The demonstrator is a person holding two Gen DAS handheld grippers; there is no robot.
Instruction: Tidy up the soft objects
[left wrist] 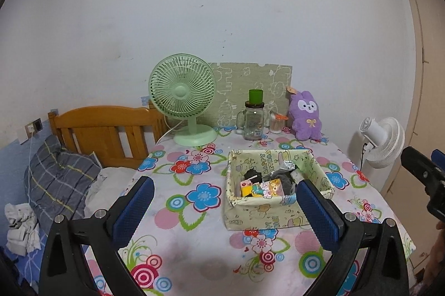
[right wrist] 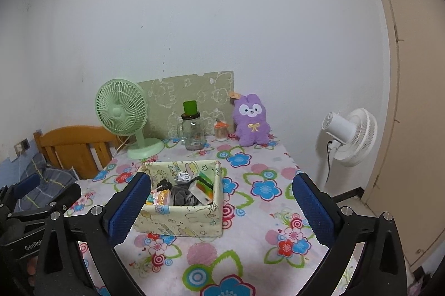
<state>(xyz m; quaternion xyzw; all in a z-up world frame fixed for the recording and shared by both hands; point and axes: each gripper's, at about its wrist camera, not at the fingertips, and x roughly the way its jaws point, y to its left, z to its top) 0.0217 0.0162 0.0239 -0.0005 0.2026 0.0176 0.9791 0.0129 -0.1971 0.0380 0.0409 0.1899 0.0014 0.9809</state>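
A pale fabric storage box (left wrist: 278, 215) (right wrist: 183, 221) printed with cartoons stands mid-table, filled with dark socks, small packets and a card box. A purple plush bunny (left wrist: 305, 115) (right wrist: 251, 119) sits upright at the table's far right, against the wall. My left gripper (left wrist: 225, 201) hovers open above the near table, its right pad (left wrist: 317, 212) overlapping the box's near right corner in view. My right gripper (right wrist: 221, 201) is open too, with nothing between its blue pads; its left pad (right wrist: 130, 207) overlaps the box's near left corner.
A green desk fan (left wrist: 183, 98) (right wrist: 122, 112), a glass jar with a green lid (left wrist: 253, 118) (right wrist: 193, 129) and a toothpick jar (left wrist: 276, 123) line the back. A white standing fan (right wrist: 350, 137) is right of the floral table (left wrist: 194, 246). A wooden bed with a pillow (left wrist: 58, 179) lies left.
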